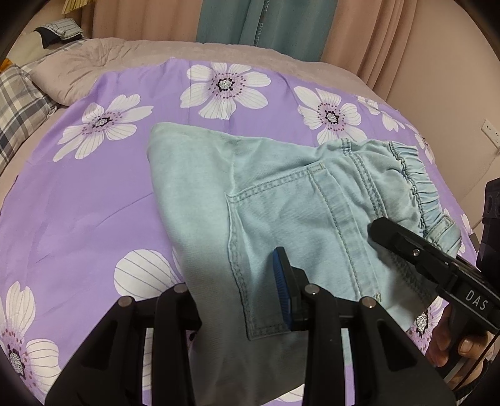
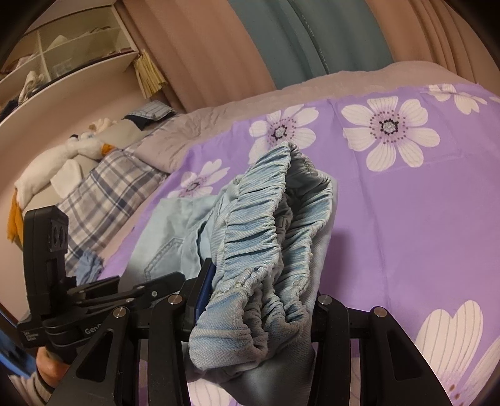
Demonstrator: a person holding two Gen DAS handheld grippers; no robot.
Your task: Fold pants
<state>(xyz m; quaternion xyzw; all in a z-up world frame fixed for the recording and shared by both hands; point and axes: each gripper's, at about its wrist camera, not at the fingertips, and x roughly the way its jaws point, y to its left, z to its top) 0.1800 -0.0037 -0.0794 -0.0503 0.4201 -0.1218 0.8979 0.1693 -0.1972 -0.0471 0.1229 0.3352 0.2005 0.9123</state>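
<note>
Light-blue denim pants (image 1: 281,200) lie folded on a purple flowered sheet (image 1: 78,203), back pocket up and elastic waistband (image 1: 415,184) at the right. My left gripper (image 1: 234,281) is shut on the near fold of the pants. Its blue-padded finger (image 1: 281,281) rests on the pocket, while the other finger is hidden under the cloth. In the right wrist view my right gripper (image 2: 259,287) is shut on the bunched waistband (image 2: 265,237), which hides its right finger. The right gripper (image 1: 384,234) also shows in the left wrist view at the waistband corner. The left gripper (image 2: 168,281) appears beside it.
A plaid pillow (image 2: 106,190) and a beige pillow (image 1: 72,71) lie at the head of the bed, with a white plush toy (image 2: 53,165) beyond. Pink and teal curtains (image 1: 265,22) hang behind the bed. A shelf unit (image 2: 62,53) stands at the far left.
</note>
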